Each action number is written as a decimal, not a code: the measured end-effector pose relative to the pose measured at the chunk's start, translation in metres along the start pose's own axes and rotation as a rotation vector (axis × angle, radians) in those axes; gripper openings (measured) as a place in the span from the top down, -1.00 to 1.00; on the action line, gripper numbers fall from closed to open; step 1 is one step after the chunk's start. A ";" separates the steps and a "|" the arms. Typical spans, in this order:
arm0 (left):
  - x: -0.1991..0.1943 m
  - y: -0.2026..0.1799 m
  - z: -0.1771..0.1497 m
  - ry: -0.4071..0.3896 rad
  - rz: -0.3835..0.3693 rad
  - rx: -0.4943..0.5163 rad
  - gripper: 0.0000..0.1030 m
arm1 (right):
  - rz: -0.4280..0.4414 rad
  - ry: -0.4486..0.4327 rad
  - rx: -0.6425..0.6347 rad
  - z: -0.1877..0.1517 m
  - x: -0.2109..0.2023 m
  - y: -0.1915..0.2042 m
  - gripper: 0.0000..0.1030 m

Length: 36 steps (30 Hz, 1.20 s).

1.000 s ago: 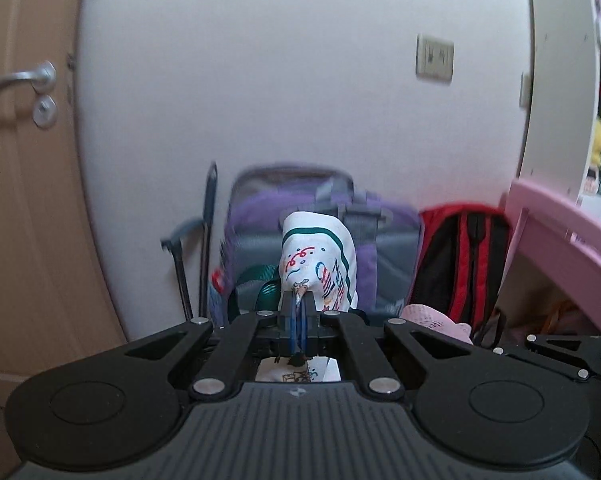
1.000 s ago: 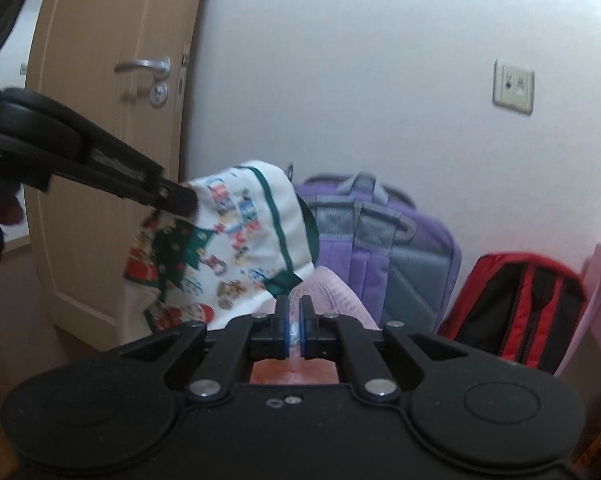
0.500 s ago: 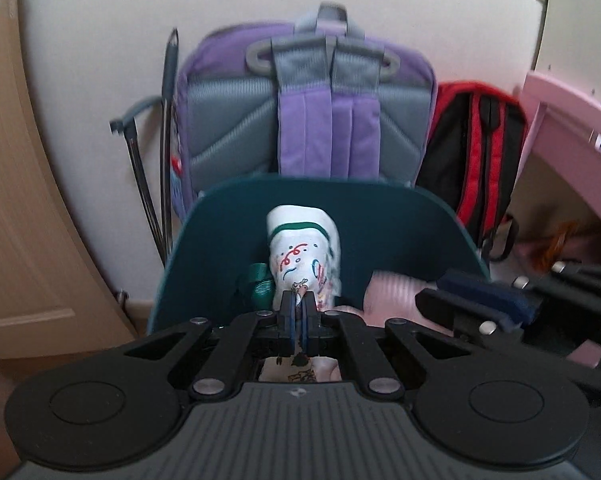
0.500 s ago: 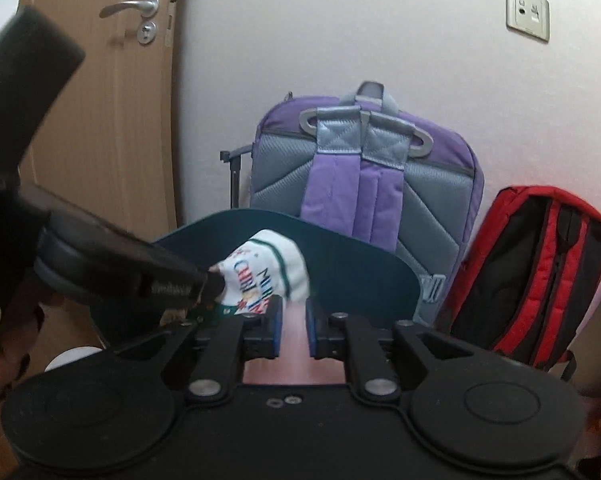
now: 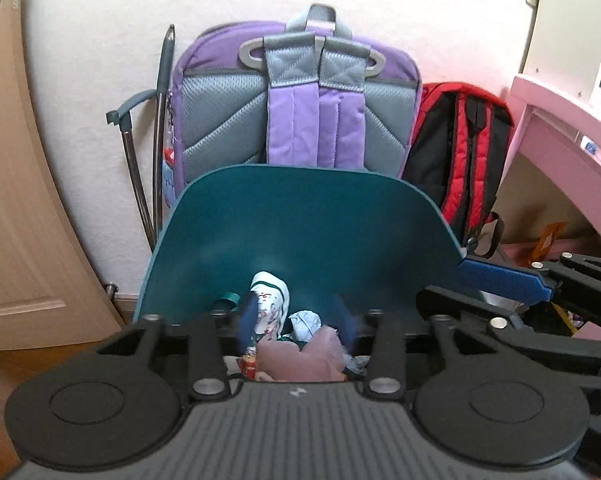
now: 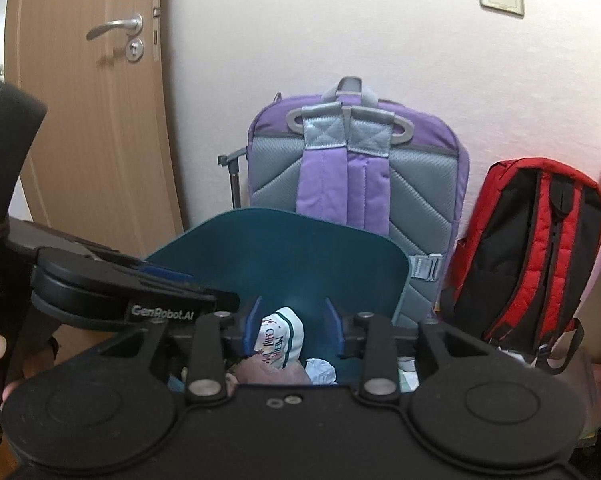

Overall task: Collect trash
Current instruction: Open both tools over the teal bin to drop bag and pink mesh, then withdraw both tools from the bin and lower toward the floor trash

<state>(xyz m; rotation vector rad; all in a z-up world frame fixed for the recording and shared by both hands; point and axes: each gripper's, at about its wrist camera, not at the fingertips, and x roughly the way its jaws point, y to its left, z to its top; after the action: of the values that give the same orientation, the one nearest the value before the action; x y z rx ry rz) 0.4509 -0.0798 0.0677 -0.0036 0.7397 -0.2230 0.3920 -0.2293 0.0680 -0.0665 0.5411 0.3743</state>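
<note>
Both grippers hang over the open dark teal plastic bin (image 5: 300,216), pointed down into it. Left gripper (image 5: 298,320): blue-padded fingers (image 5: 247,318) spread apart, jaws have just been opening, nothing pinched. The white crumpled paper wrapper with red-green Christmas print (image 5: 270,308) sits inside the bin, close beside the left finger; contact is unclear, but the pads are not pressing it. Right gripper (image 6: 294,326): fingers also spread, jaws have just been opening, no grip. From the right wrist view the same wrapper (image 6: 282,334) lies between the open fingers, nearer the left one, resting on the trash pile. A pale pink crumpled paper piece (image 5: 296,358) lies under and in front of the wrapper, a small light blue-white crumpled scrap (image 5: 306,322) just beside it to the right, and a bit of green ribbon (image 5: 228,300) to the left, all inside the bin.

The right gripper enters the left wrist view from the right edge, near the bin rim. Behind the bin, a purple and grey fabric backpack (image 5: 296,100) leans on the white wall, with a red and black backpack (image 5: 458,152) next to it. A wooden door (image 6: 88,112) stands at left, and a pink desk edge (image 5: 560,120) at right.
</note>
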 end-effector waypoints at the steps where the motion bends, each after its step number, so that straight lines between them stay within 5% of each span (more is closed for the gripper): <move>1: -0.006 0.000 0.000 -0.008 0.000 -0.003 -0.05 | 0.003 -0.002 0.002 0.001 -0.004 0.000 0.29; 23: -0.146 0.004 -0.051 -0.068 -0.005 -0.001 -0.13 | 0.115 -0.057 0.002 -0.016 -0.126 0.041 0.05; 36: -0.189 0.045 -0.127 -0.058 -0.003 -0.044 -0.62 | 0.226 0.034 0.004 -0.082 -0.134 0.087 0.03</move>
<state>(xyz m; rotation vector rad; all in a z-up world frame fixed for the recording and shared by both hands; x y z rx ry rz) 0.2396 0.0120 0.0969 -0.0527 0.6864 -0.2087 0.2142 -0.2051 0.0698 -0.0077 0.5845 0.5936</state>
